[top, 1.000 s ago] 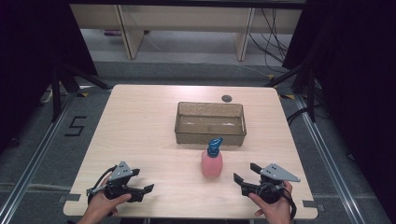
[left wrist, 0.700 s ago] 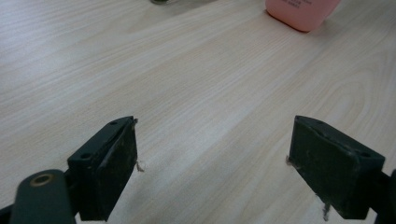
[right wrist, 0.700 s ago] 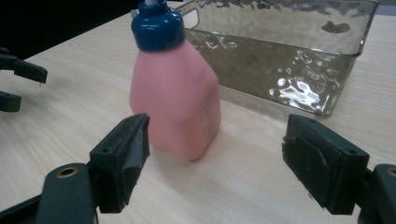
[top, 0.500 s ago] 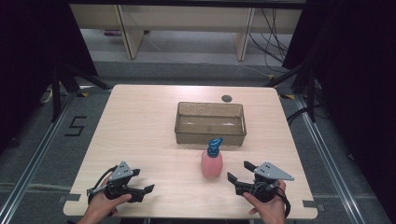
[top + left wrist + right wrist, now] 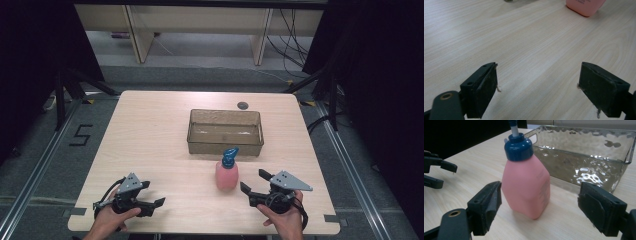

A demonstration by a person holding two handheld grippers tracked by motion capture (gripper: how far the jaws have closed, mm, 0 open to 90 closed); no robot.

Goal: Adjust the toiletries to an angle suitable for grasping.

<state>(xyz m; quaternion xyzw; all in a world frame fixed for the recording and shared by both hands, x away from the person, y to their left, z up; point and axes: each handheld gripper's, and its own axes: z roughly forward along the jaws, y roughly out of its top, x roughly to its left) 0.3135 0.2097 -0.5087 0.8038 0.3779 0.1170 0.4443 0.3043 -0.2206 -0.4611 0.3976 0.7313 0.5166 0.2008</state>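
Pink bottle (image 5: 227, 175) upright near table (image 5: 150, 130) front edge, just before clear bin (image 5: 225, 132). Right gripper (image 5: 539, 212) jaws wide apart, bottle ahead; its view reveals bin's rippled wall. Left gripper (image 5: 537, 86) jaws apart over bare wood.

A pink plastic bottle with a dark blue screw cap and blue spray nozzle (image 5: 227, 171) stands upright on the light wooden table (image 5: 150, 135), near its front edge. Just behind it, close but apart, sits a clear, rippled-plastic rectangular bin (image 5: 225, 132), open-topped, with a cut-out handle in its end wall.
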